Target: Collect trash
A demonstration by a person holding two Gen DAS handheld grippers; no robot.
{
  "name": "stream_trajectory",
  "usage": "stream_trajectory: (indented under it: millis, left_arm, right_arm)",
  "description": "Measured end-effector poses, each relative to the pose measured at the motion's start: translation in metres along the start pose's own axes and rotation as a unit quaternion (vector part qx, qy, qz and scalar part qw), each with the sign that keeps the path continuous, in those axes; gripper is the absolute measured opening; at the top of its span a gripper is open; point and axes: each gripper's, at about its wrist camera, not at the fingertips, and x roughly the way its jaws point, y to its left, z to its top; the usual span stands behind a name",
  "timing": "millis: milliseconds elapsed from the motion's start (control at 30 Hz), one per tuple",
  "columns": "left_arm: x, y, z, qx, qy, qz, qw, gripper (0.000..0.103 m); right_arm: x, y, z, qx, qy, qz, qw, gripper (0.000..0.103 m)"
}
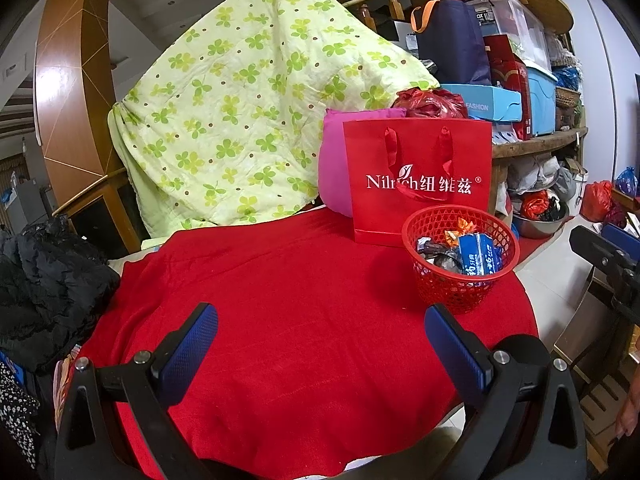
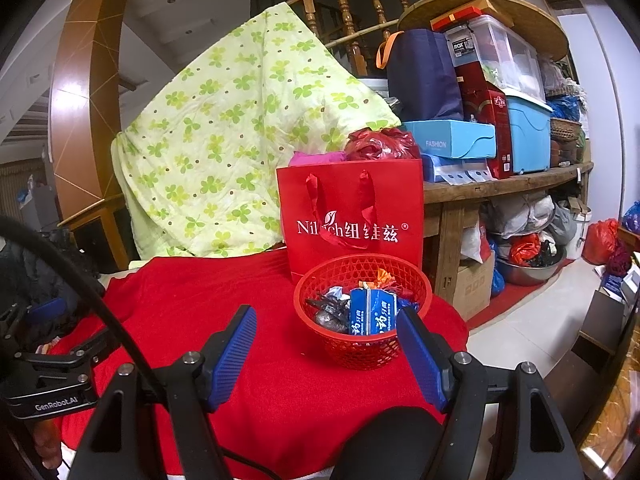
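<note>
Presently both tools hover over the bench [image 1: 280,320], which is draped in a red cloth [image 2: 192,320].

Left gripper [image 1: 320,328]: jaws wide apart, blue pads facing each other across bare red cloth. Nothing between them, nothing touched. Its right-hand finger tip sits just in front of the basket's base in this view, though contact cannot be judged.

Right gripper [image 2: 326,332]: jaws apart, about midway, holding nothing. The red basket [image 2: 320,280] stands just beyond the tips, framed between the two fingers; the right finger overlaps the basket's rim in the picture, but I cannot tell whether it touches.

Trash: gathered inside the red mesh basket [image 1: 424,224], toward the right side of the bench. A blue toothpaste box [image 2: 372,316] leans upright at the near side, with dark crumpled wrappers [image 2: 328,312] on its left and an orange wrapper [image 2: 384,278] behind it. No loose scraps visible on the cloth.

Surroundings: a red paper gift bag [image 1: 420,184] stands upright directly behind the basket, touching or nearly so. A pink bundle [image 1: 332,168] sits behind the bag's left edge. A green clover-print quilt [image 1: 240,100] hangs over the stair rail at the back. Black clothing [image 1: 48,280] lies heaped off the bench's left edge.
</note>
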Motion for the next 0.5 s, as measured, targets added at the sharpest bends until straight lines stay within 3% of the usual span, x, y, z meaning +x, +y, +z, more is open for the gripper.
stream_trajectory:
  millis: [500]
  left_arm:
    - [-0.0002, -0.0014, 0.0017, 0.003, 0.0, -0.003, 1.0, 0.102]
  right_arm:
    - [0.0006, -0.0027, 0.0011, 0.001, -0.001, -0.001, 1.0, 0.076]
